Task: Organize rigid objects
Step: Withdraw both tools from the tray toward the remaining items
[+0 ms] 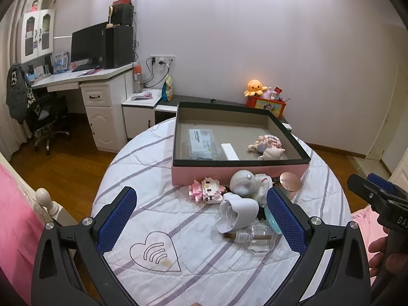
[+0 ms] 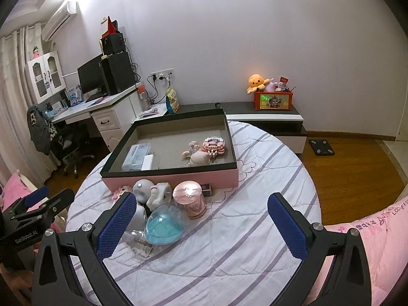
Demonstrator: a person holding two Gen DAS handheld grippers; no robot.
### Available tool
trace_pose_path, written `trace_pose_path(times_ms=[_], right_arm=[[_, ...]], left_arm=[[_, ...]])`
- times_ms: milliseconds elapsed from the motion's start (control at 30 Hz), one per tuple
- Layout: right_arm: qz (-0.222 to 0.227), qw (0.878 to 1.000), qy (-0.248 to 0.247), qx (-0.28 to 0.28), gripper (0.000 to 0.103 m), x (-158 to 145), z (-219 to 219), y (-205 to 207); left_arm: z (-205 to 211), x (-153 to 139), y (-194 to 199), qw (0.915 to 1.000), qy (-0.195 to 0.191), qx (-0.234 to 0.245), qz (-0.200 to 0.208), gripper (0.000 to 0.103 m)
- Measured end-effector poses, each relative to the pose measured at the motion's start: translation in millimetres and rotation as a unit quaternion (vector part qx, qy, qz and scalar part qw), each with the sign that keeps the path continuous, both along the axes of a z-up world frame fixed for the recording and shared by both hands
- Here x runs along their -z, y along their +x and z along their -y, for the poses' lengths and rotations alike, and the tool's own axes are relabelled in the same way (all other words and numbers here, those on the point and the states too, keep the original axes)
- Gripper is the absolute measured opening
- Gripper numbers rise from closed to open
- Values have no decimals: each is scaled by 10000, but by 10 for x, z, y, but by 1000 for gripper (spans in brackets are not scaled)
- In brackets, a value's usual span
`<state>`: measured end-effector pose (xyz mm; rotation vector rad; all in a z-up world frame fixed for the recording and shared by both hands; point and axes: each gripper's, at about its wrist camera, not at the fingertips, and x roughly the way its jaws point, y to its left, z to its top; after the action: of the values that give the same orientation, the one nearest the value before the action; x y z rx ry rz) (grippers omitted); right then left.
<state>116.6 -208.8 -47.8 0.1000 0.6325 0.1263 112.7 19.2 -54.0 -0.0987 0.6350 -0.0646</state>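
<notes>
Both the left gripper and right gripper hover with fingers spread wide, holding nothing. The toy pile lies on the striped table at 6 o'clock of the pink box, touching its front wall

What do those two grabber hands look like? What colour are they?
Both are black plastic claws. The left gripper has two long fingers lined with bumpy blue pads, joined to the black arms by shiny silver bolts. The right gripper looks the same, with blue pads too. White letters on the left one's side read "GenRobot.AI". No cables or sleeves show.
</notes>
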Motion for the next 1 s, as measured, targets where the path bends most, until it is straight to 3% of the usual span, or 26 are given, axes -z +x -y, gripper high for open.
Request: trace_pose_path(times_ms=[467,1000], right_arm=[[-275,9996,2,-28,103,168,23,98],[-906,9954,130,-278,103,610,14,615]], left_arm=[[151,253,106,9993,64,138,-356,103],[428,805,605,9939,204,182,-1070,103]])
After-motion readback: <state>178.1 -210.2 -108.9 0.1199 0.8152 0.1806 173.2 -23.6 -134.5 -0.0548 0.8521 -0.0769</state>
